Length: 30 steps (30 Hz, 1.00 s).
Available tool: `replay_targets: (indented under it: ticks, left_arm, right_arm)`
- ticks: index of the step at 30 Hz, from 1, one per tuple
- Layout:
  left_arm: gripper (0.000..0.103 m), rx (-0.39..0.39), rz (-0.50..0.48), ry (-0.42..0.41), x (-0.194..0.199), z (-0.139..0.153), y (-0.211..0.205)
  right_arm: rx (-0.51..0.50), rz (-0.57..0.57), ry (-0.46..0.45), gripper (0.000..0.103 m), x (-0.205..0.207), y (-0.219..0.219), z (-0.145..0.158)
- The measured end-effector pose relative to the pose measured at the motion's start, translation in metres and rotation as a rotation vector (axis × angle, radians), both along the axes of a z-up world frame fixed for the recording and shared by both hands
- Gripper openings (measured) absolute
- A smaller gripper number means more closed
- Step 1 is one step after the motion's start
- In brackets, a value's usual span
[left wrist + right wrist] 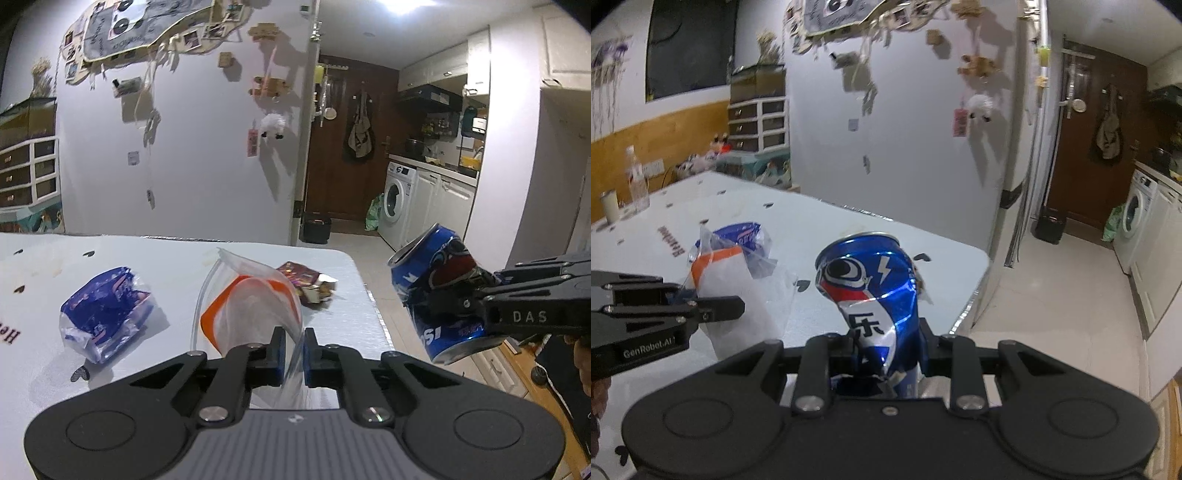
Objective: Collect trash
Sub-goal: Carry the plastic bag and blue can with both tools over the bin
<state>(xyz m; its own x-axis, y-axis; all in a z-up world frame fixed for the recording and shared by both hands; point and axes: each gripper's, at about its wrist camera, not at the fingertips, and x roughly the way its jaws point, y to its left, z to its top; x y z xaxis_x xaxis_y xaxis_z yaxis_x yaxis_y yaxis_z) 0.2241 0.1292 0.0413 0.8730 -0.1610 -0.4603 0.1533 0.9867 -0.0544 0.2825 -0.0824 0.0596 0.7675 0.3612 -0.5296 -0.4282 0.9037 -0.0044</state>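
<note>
Crushed blue aluminium soda can [871, 291]: pinched in right claw [886, 345], held off the table's [221, 258] edge | clear orange-striped plastic bag [255, 306]: clenched in left claw [293, 356], nothing visible inside | blue wrapper [105, 314], brown wrapper [306, 282]: lying on table

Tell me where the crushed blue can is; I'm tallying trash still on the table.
Off the table: the crushed blue can is clamped in the right gripper, held beyond the table's right edge, beside the bag-holding left gripper.
</note>
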Motion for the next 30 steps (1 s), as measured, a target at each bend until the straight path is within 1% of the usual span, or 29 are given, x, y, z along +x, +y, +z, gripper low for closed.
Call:
replay_targets:
  ticks: [8, 15, 23, 30]
  left_arm:
    - [0.009, 0.032, -0.039, -0.022, -0.019, 0.013, -0.049]
    - [0.009, 0.054, -0.079, -0.038, -0.028, 0.021, -0.099]
    - [0.009, 0.063, -0.131, -0.027, -0.029, 0.015, -0.160]
    - [0.009, 0.053, -0.196, 0.002, -0.024, 0.004, -0.206]
  right_arm:
    - [0.035, -0.058, -0.031, 0.029, -0.029, -0.047, 0.008]
    - [0.057, -0.137, -0.051, 0.029, -0.053, -0.098, 0.011]
    - [0.077, -0.226, -0.058, 0.029, -0.076, -0.158, 0.006]
    - [0.087, -0.299, -0.049, 0.029, -0.092, -0.204, -0.006]
